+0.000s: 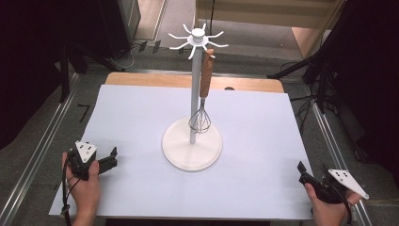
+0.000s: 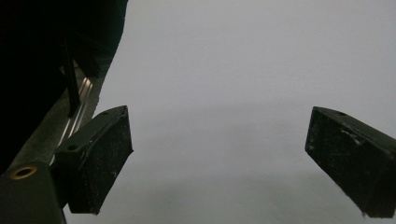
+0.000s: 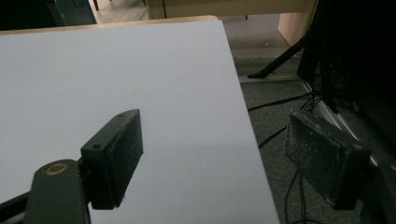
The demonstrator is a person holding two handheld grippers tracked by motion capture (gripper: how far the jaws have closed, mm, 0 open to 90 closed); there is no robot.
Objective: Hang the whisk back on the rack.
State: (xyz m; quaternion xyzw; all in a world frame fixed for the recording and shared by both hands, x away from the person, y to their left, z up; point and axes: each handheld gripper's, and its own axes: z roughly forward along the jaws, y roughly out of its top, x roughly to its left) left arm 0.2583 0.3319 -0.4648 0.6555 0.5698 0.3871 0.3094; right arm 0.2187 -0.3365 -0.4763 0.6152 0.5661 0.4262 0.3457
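Note:
A white utensil stand (image 1: 193, 94) with a round base (image 1: 192, 149) and hooked arms at its top rises from the middle of the white table (image 1: 141, 122). A whisk (image 1: 201, 103) with a brown wooden handle hangs from one hook, its wire head just above the base. My left gripper (image 1: 109, 160) rests at the table's near left, held in a hand, open with nothing between its jaws (image 2: 219, 163). My right gripper (image 1: 305, 175) sits at the table's near right edge, open and empty (image 3: 215, 163), one jaw over the sheet, the other past the edge.
A wooden table edge (image 1: 188, 81) shows behind the white sheet. Metal rails (image 1: 42, 141) run along both sides. Dark tripod legs (image 1: 306, 66) and cables (image 3: 280, 135) lie on the floor to the right.

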